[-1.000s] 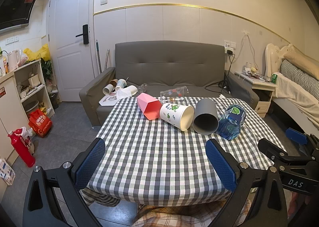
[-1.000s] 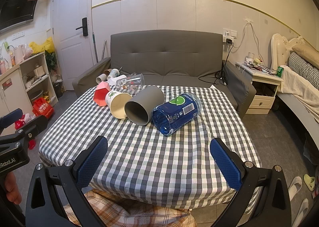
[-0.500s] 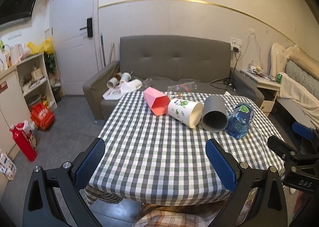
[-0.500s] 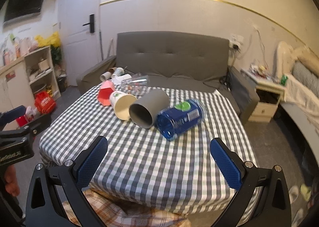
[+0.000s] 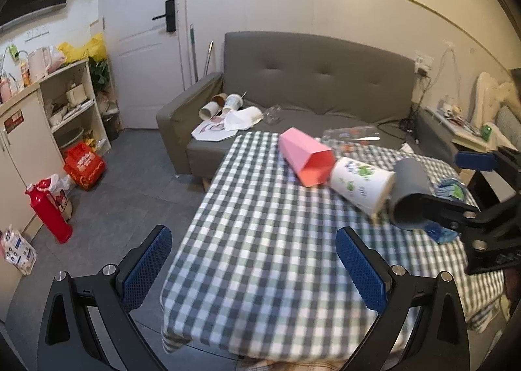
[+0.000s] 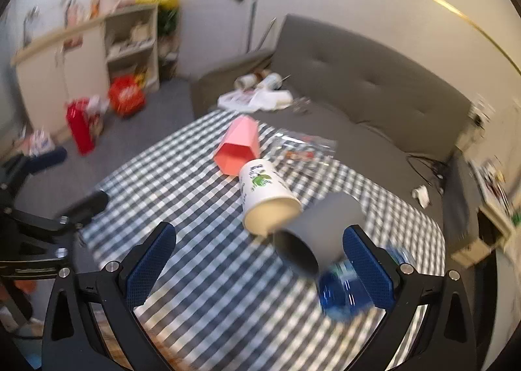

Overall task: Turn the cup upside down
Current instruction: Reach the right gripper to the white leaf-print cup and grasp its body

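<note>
Several cups lie on their sides in a row on the checked tablecloth (image 5: 260,240): a pink hexagonal cup (image 5: 306,159), a white paper cup with green print (image 5: 361,183), a grey cup (image 5: 408,198) and a blue plastic cup (image 5: 451,192). In the right wrist view they show as pink (image 6: 239,146), white (image 6: 267,196), grey (image 6: 319,229) and blue (image 6: 345,289). My left gripper (image 5: 254,270) is open and empty over the table's near left part. My right gripper (image 6: 260,266) is open and empty, close above the grey and white cups; it also shows in the left wrist view (image 5: 456,208).
A clear plastic cup (image 5: 351,136) lies behind the row. A grey sofa (image 5: 309,78) with paper cups and litter stands behind the table. A shelf unit (image 5: 65,104), a red bag (image 5: 84,165) and a red bottle (image 5: 49,211) are at the left.
Both grippers have swung left and moved forward over the table. The right gripper has come much closer to the grey and white cups. The cups have not moved.
</note>
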`<state>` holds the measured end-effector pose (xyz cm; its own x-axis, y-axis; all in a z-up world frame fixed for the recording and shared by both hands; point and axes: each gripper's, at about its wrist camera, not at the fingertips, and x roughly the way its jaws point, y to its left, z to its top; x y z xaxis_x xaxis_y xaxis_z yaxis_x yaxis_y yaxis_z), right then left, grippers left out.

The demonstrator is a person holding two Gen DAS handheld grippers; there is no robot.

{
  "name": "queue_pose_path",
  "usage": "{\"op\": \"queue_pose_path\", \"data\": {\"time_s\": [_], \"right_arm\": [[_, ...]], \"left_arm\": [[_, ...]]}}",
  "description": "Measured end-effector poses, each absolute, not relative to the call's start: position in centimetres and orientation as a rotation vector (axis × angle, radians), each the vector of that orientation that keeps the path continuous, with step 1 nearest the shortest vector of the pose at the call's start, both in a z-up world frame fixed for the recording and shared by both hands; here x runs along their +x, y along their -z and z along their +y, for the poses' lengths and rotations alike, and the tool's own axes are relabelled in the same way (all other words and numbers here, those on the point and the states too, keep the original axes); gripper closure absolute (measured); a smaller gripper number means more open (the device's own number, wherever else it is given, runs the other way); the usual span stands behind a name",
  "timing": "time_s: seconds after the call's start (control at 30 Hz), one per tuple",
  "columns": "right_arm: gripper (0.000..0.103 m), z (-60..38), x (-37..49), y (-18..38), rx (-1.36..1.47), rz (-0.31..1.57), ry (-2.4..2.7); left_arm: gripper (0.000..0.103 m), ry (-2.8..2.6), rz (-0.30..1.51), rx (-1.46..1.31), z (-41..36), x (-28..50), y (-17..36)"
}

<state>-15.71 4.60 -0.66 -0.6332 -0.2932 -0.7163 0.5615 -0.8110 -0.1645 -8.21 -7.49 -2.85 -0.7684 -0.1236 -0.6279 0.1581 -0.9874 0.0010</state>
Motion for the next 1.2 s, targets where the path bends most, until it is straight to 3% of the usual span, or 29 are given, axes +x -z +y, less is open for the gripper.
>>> {"op": "queue_pose_path", "data": {"time_s": [0.43, 0.57, 0.7, 0.77, 0.97, 1.2], "right_arm": [[0.002, -0.8, -26.5, 7.5, 1.255, 0.761, 2.195], [0.011, -1.5, -28.1, 9.2, 1.335, 0.793, 2.149], [0.035, -2.0, -28.5, 10.3, 1.382, 0.808, 2.105], [0.039, -2.3, -28.5, 10.3, 1.39, 0.824, 2.11], [0.041, -2.5, -26.8, 8.2, 1.359, 0.77, 2.179], [0.041, -0.7, -20.7, 5.7, 1.392, 0.569, 2.335]], "left_arm": [[0.0, 2.698, 0.112, 1.115, -10.6, -14.0, 6.8], [0.0, 2.694, 0.11, 1.131, -10.9, -14.5, 7.4], [0.0, 2.702, 0.102, 1.136, -11.0, -14.4, 7.6], [0.0, 2.705, 0.103, 1.132, -11.0, -14.2, 7.5], [0.0, 2.716, 0.109, 1.091, -11.2, -13.2, 6.3], [0.0, 2.734, 0.15, 1.037, -11.4, -11.5, 4.7]]}}
